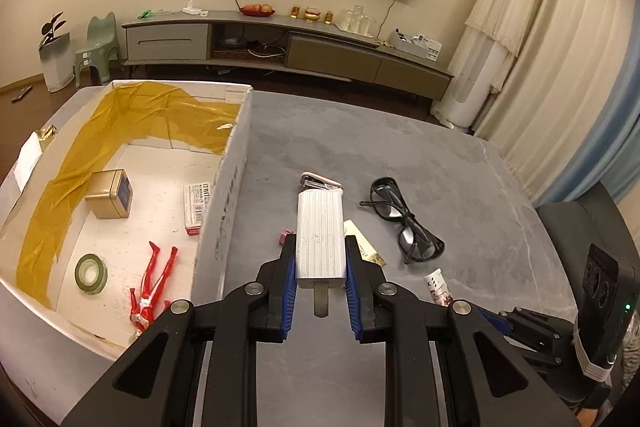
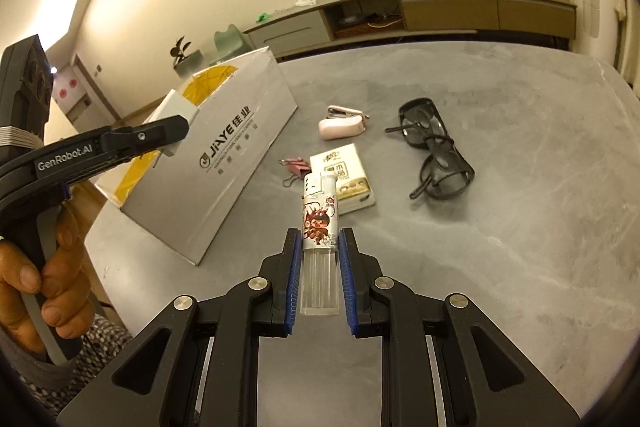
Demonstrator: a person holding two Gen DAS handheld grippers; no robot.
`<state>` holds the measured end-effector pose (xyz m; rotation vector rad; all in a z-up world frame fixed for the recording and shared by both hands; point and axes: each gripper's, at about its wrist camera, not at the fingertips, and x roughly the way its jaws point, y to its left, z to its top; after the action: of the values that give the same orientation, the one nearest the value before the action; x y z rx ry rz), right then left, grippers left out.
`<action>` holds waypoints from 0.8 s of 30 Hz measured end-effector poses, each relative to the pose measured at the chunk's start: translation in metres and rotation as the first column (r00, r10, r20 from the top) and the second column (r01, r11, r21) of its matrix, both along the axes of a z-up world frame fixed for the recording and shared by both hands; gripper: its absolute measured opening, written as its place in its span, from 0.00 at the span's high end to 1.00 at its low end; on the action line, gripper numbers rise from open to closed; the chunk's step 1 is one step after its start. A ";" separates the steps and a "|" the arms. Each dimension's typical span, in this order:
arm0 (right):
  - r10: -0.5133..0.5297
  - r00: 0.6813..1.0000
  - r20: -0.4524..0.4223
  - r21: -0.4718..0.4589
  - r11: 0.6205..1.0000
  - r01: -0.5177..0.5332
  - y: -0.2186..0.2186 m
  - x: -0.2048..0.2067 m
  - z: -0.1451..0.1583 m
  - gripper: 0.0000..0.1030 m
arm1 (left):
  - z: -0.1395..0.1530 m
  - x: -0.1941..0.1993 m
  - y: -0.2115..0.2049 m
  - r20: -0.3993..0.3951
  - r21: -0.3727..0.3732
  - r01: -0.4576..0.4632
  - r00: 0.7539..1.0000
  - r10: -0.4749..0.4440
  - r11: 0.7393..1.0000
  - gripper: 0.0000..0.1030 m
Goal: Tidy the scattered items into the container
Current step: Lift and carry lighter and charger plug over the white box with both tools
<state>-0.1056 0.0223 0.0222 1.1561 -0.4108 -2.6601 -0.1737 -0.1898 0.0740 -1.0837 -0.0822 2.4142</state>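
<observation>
Two grippers each carry a load. The left gripper [image 1: 321, 259] has its blue-padded jaws clamped on the sides of a white ribbed charger [image 1: 320, 237], which points forward along the fingers, metal prongs toward the camera, held above the grey table [image 1: 460, 163] just right of the box wall. The right gripper [image 2: 320, 255] is clamped on a lighter [image 2: 319, 227] with a cartoon print and a clear lower body, its metal head forward, raised over the table.

Beyond the lighter lie a white snack packet [image 2: 346, 175] and, just to its left, a pink binder clip [image 2: 295, 167]. Farther out are a pink stapler [image 2: 344, 123] and, well to the right, black safety glasses [image 2: 436, 151].

The white cardboard box [image 1: 224, 203] stands at the table's left, lined in part with yellow tape. Inside it sit a gold tin [image 1: 108, 199], a roll of tape [image 1: 91, 273], a red action figure [image 1: 152, 287] and a small red-and-white packet [image 1: 196, 203] against the right wall.

In the right wrist view, a hand [image 2: 48, 267] grips the left gripper's handle beside the box.
</observation>
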 end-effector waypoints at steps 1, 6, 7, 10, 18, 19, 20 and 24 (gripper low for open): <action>-0.001 1.000 -0.004 0.001 1.000 0.001 -0.002 -0.001 0.001 0.81 | 0.000 -0.003 -0.001 0.003 0.002 0.002 1.000 -0.002 1.000 0.78; 0.016 1.000 -0.022 0.021 1.000 -0.016 -0.016 -0.004 0.010 0.81 | 0.004 -0.013 -0.015 -0.009 0.029 -0.022 1.000 0.022 0.999 0.78; 0.023 0.999 -0.024 0.024 0.999 -0.023 -0.018 -0.004 0.011 0.81 | 0.005 -0.016 -0.017 -0.006 0.034 -0.024 1.000 0.025 0.999 0.78; 0.038 0.999 -0.029 0.040 0.999 -0.036 -0.027 -0.005 0.016 0.81 | 0.003 -0.025 -0.022 0.000 0.026 -0.024 1.000 0.024 0.999 0.78; 0.057 0.998 -0.035 0.075 0.996 -0.055 -0.046 -0.016 0.033 0.81 | 0.013 -0.037 -0.022 -0.064 -0.035 0.018 0.998 -0.020 0.999 0.78; 0.063 0.997 -0.035 0.077 0.995 -0.060 -0.049 -0.018 0.035 0.81 | 0.014 -0.039 -0.024 -0.068 -0.027 0.022 0.997 -0.024 0.999 0.78; 0.069 0.997 -0.034 0.075 0.995 -0.066 -0.053 -0.021 0.039 0.81 | 0.015 -0.040 -0.026 -0.070 -0.014 0.029 0.997 -0.030 0.999 0.78; 0.093 0.995 -0.048 0.085 0.992 -0.089 -0.069 -0.029 0.053 0.81 | 0.017 -0.044 -0.037 -0.071 0.025 0.044 0.997 -0.042 0.999 0.78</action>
<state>-0.1350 -0.0466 0.0749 1.0979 -0.2352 -2.6440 -0.2178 -0.2265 0.0908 -0.9780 -0.0663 2.4038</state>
